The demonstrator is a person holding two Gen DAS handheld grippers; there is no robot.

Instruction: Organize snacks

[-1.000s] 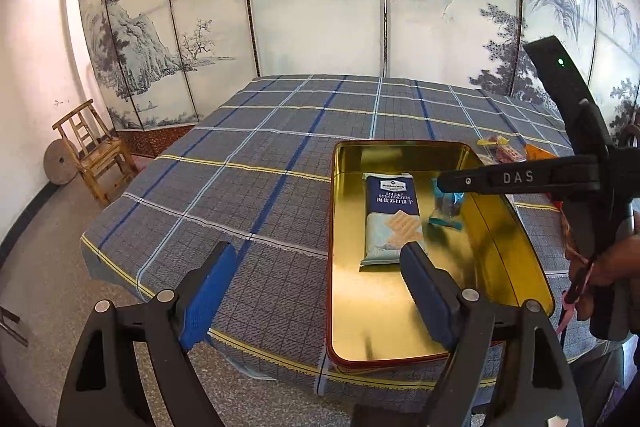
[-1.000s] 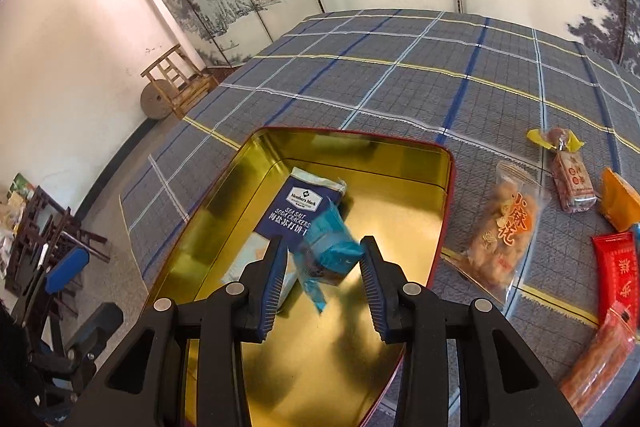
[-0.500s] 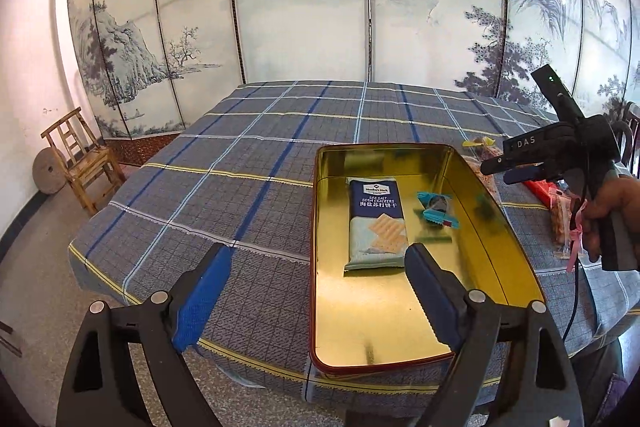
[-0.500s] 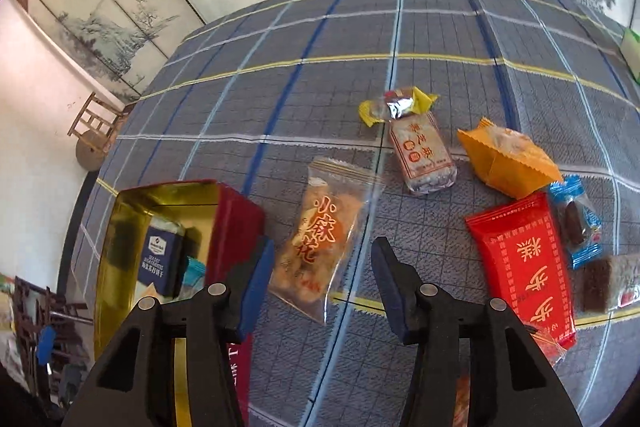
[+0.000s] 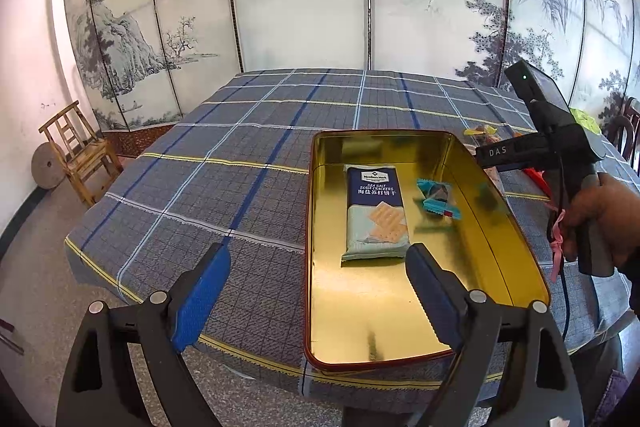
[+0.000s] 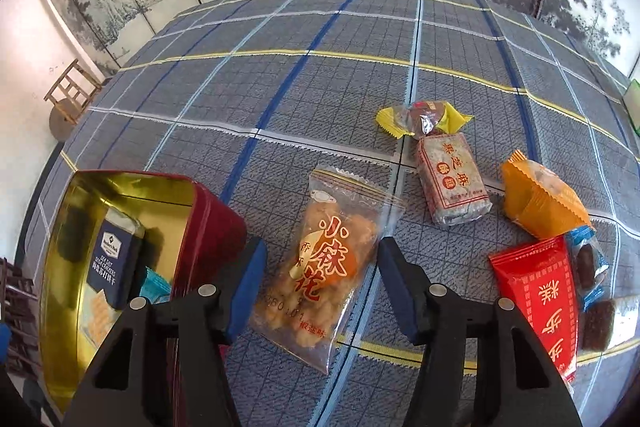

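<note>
While my right tool (image 6: 318,279) is hanging unclenched, jaws just widening, the clear snack bag (image 6: 326,269) is lying lengthwise between them on the surface (image 6: 280,87), beside the tin (image 6: 216,223).

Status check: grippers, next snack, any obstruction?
Left gripper open, idle by the tin. Right gripper empty, jaws just opening, straddling the clear snack bag. Nothing in the way.
</note>
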